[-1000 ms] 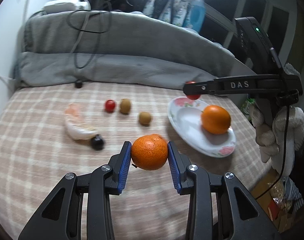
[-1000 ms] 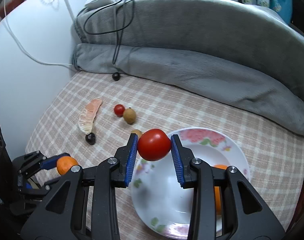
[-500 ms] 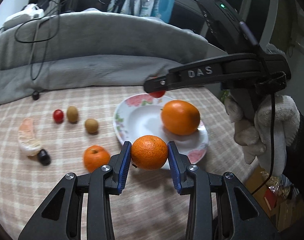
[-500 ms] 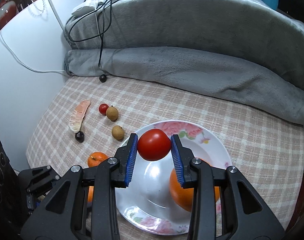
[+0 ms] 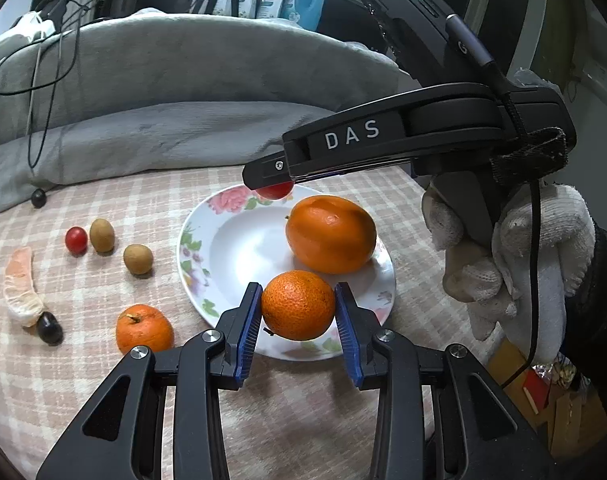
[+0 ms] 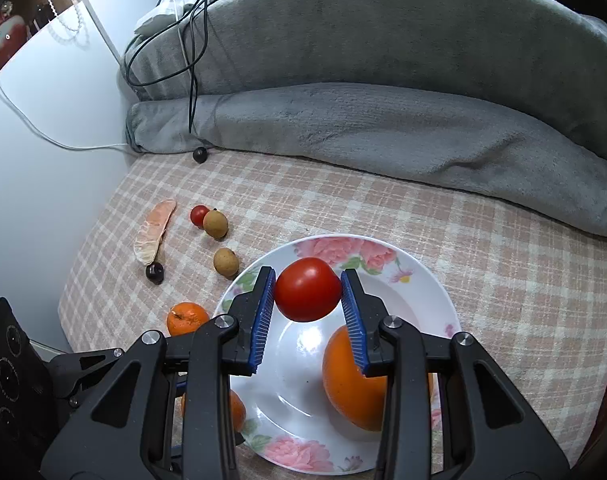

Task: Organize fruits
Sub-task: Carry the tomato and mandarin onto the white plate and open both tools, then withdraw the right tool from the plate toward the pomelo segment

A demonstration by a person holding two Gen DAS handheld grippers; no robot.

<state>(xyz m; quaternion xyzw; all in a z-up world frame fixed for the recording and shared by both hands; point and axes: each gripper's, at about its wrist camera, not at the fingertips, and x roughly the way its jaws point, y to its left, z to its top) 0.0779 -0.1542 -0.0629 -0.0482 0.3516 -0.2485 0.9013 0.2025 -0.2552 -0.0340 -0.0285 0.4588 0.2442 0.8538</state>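
My left gripper [image 5: 298,307] is shut on a small mandarin [image 5: 298,305], held above the near rim of the flowered white plate [image 5: 239,240]. A large orange [image 5: 330,233] lies in that plate. My right gripper [image 6: 307,291] is shut on a red tomato [image 6: 307,288], hanging over the plate [image 6: 419,280] beside the large orange [image 6: 351,384]. In the left wrist view the tomato [image 5: 277,191] peeks out under the right gripper's fingers. A second mandarin [image 5: 144,329] rests on the cloth left of the plate. The left gripper's mandarin [image 6: 235,408] shows at the plate's near left edge.
On the checked cloth left of the plate lie a cherry tomato [image 5: 76,240], two brown longans [image 5: 102,235] [image 5: 137,259], a pomelo segment [image 5: 21,284] and a dark grape [image 5: 49,328]. Another dark ball [image 5: 38,198] sits by the grey blanket [image 5: 175,92]. A gloved hand [image 5: 515,256] holds the right gripper.
My left gripper has carried its mandarin rightward, from the bare cloth to the plate's near rim. The right gripper with the tomato has moved further over the plate.
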